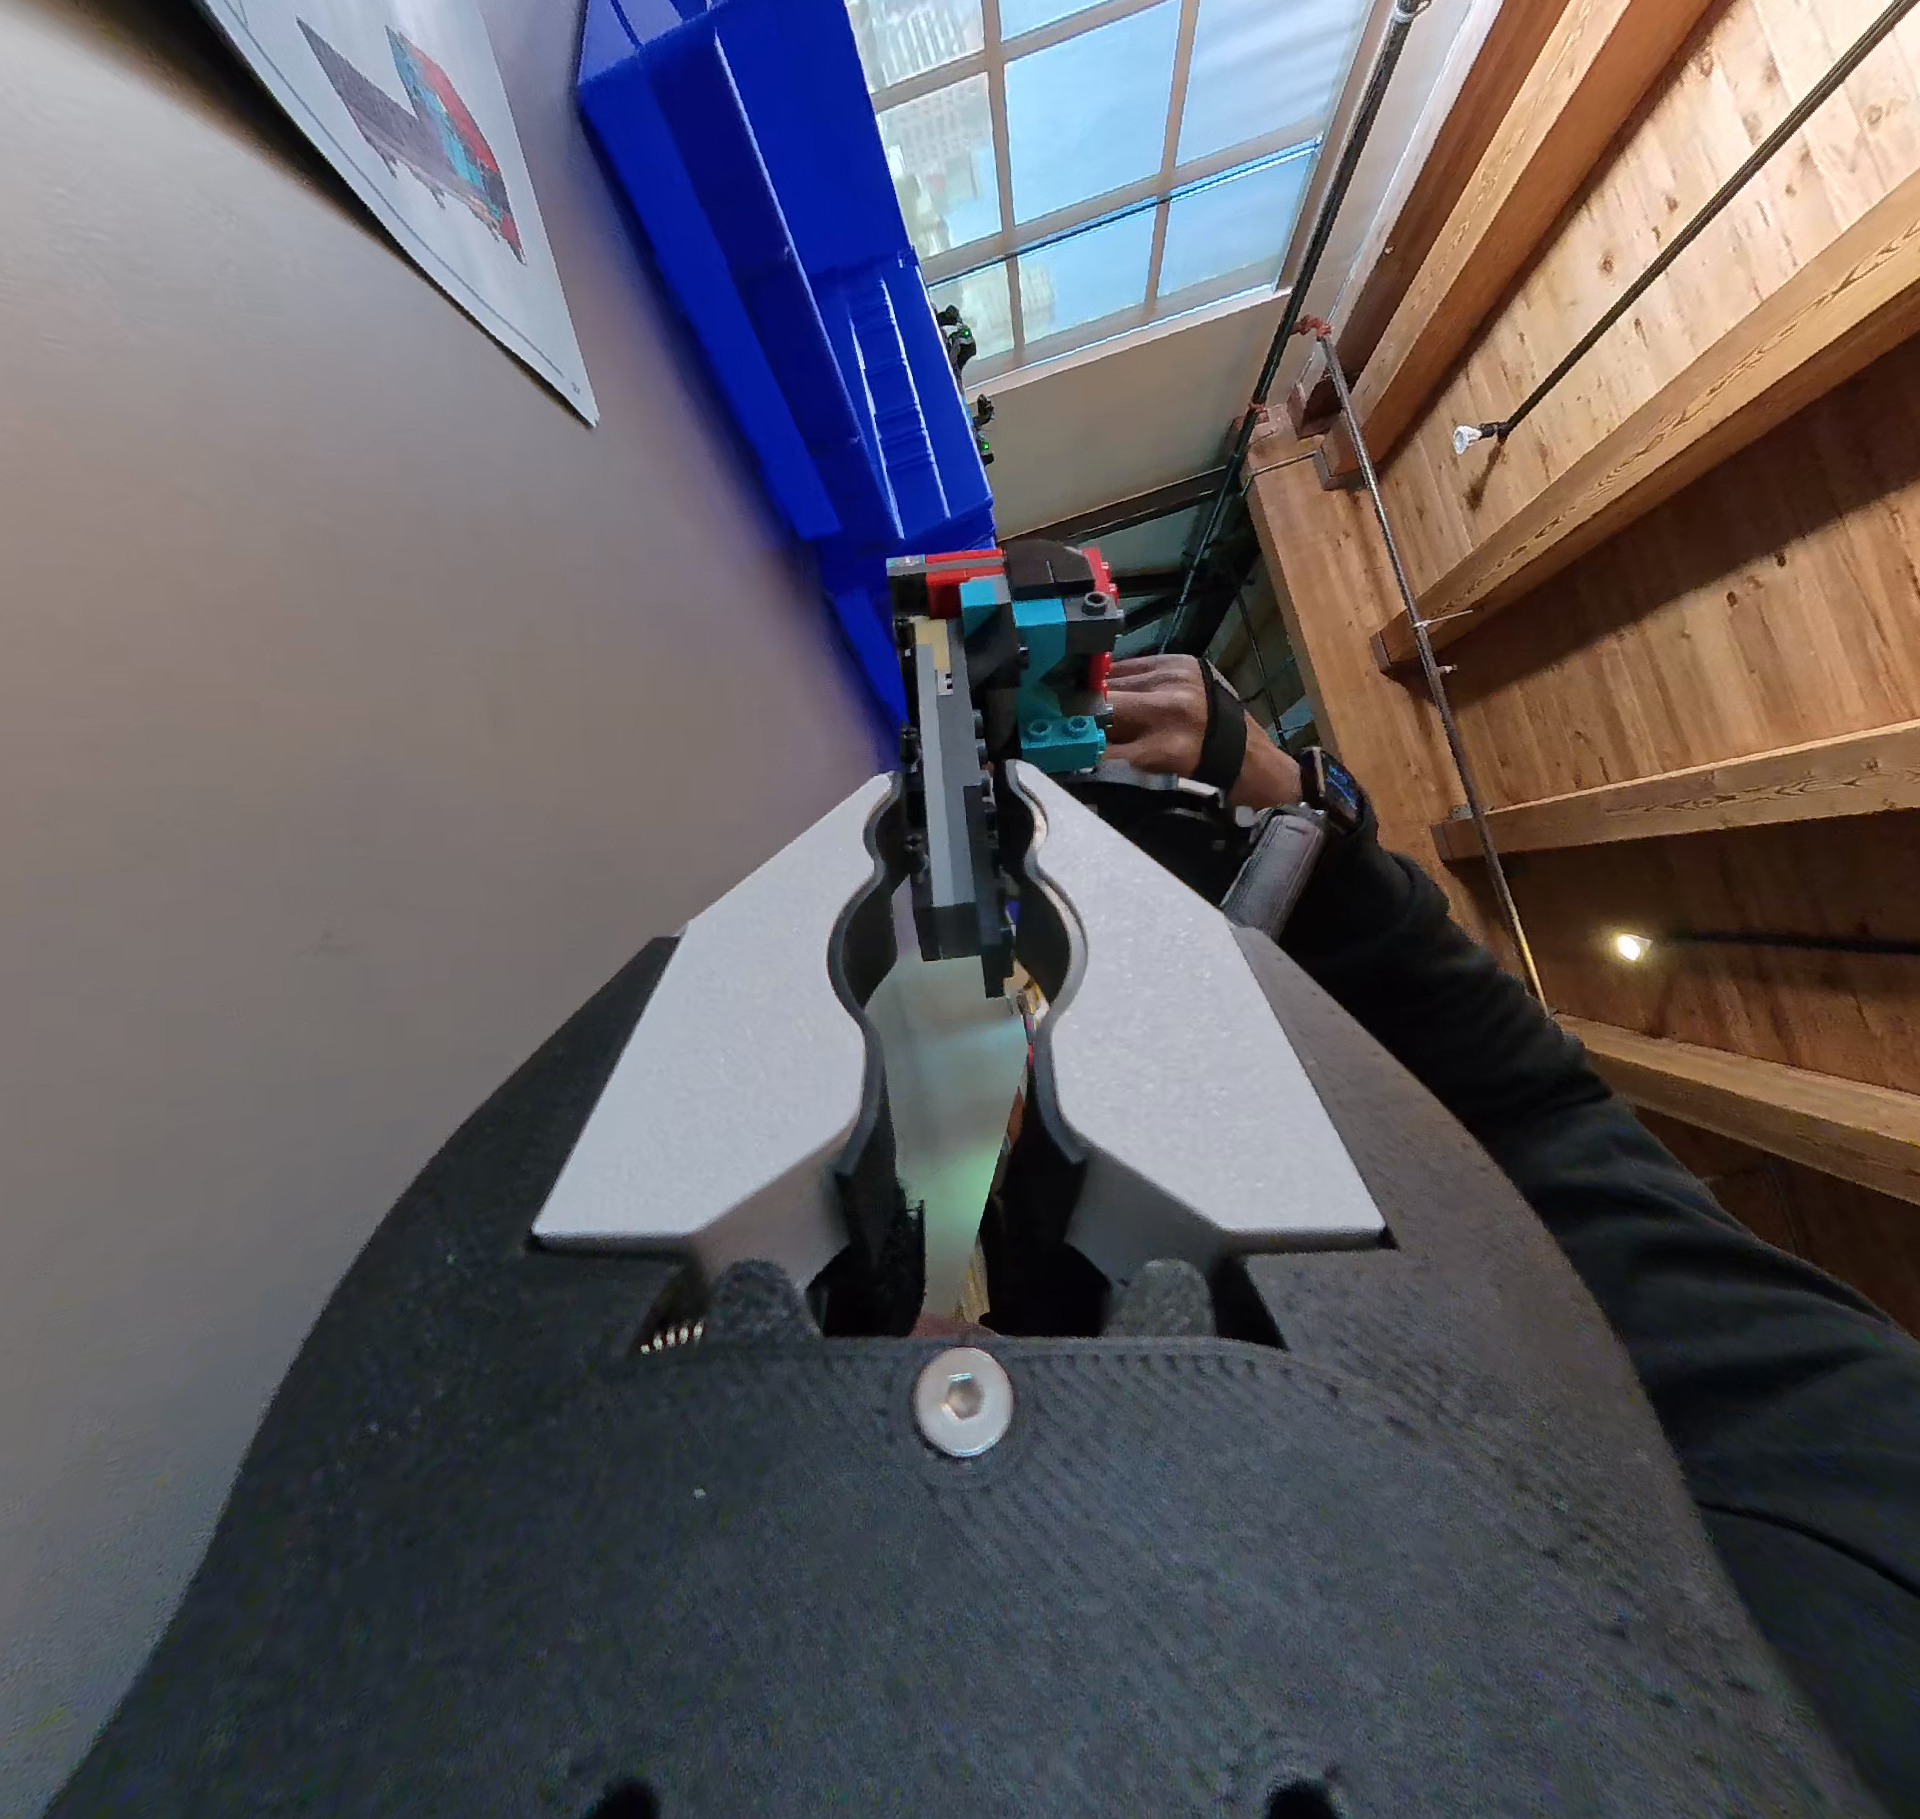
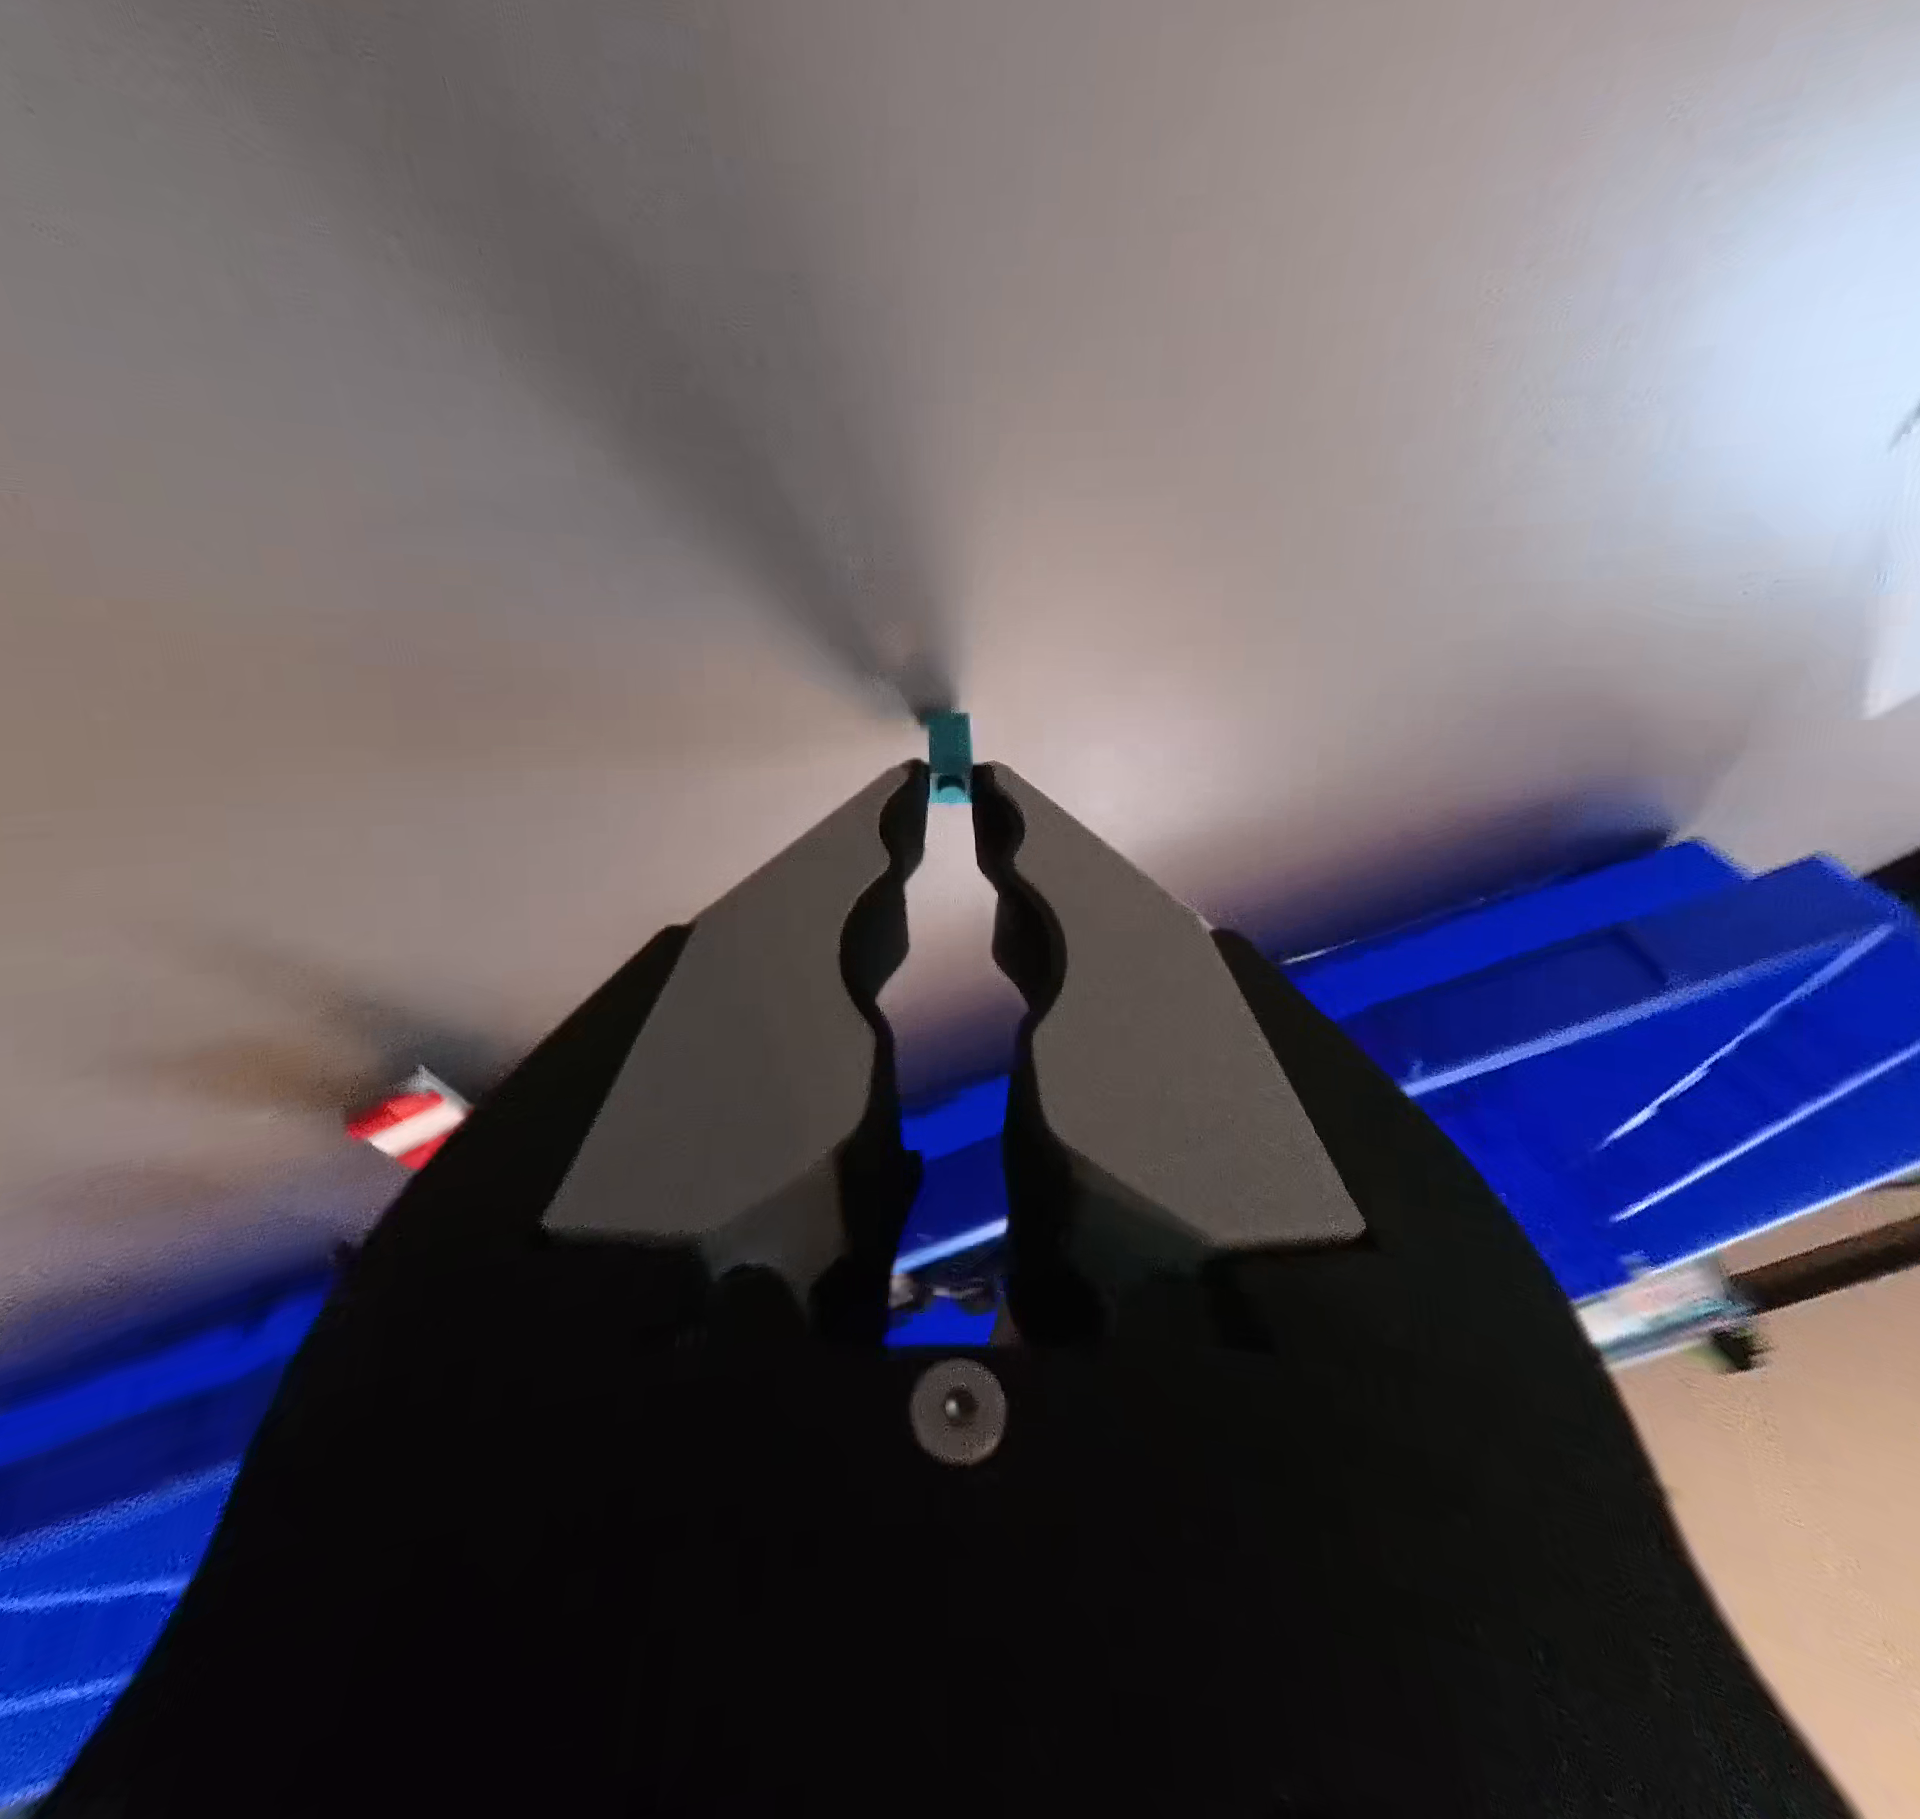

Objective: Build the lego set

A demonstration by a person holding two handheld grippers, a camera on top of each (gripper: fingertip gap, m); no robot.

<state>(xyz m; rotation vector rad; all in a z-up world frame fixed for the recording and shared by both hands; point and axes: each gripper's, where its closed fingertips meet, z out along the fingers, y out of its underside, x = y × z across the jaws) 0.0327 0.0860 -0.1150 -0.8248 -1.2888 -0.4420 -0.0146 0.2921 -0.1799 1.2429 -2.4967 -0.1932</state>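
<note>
Teal small plastic brick (image 2: pixel 949 756) sits pinched at the fingertips of the right tool (image 2: pixel 950 782), over the bare grey tabletop (image 2: pixel 935 315). Left tool (image 1: pixel 951 834) is clamped on the dark grey base of the partly built grey, teal and red lego model (image 1: pixel 997 689), held up in the air. Step in hand, likely: carrying the brick to the model. Next move calls for lining up studs, then pressing squarely.
</note>
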